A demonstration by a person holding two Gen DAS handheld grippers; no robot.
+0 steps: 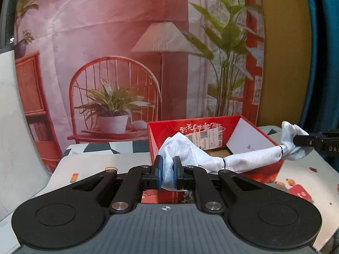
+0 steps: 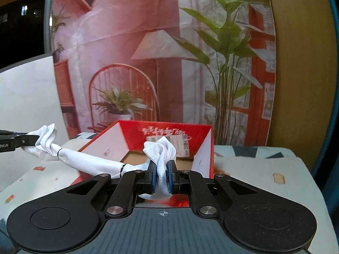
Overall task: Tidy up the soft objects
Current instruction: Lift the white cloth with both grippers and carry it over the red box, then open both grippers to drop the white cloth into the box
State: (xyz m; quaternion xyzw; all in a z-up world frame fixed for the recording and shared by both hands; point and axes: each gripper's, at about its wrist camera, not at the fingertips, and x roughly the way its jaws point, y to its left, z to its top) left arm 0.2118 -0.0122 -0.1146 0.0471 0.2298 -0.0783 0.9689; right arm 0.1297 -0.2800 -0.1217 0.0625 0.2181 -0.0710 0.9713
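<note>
A rolled white cloth [image 1: 250,158], tied with thin black bands near each end, hangs stretched between my two grippers above the front of an open red cardboard box [image 1: 262,167]. My left gripper [image 1: 168,174] is shut on the cloth's left end. My right gripper [image 2: 162,180] is shut on the other end. In the right wrist view the cloth [image 2: 93,163] runs left to the left gripper's fingers [image 2: 29,140], over the box [image 2: 203,146]. In the left wrist view the right gripper's fingers [image 1: 305,140] pinch the far end.
The box stands on a table with a patterned cover [image 2: 264,169], its flaps open and a shipping label on the inner back wall. A printed backdrop [image 1: 118,67] of a chair, lamp and plants hangs behind. A white board [image 1: 12,127] stands at the left.
</note>
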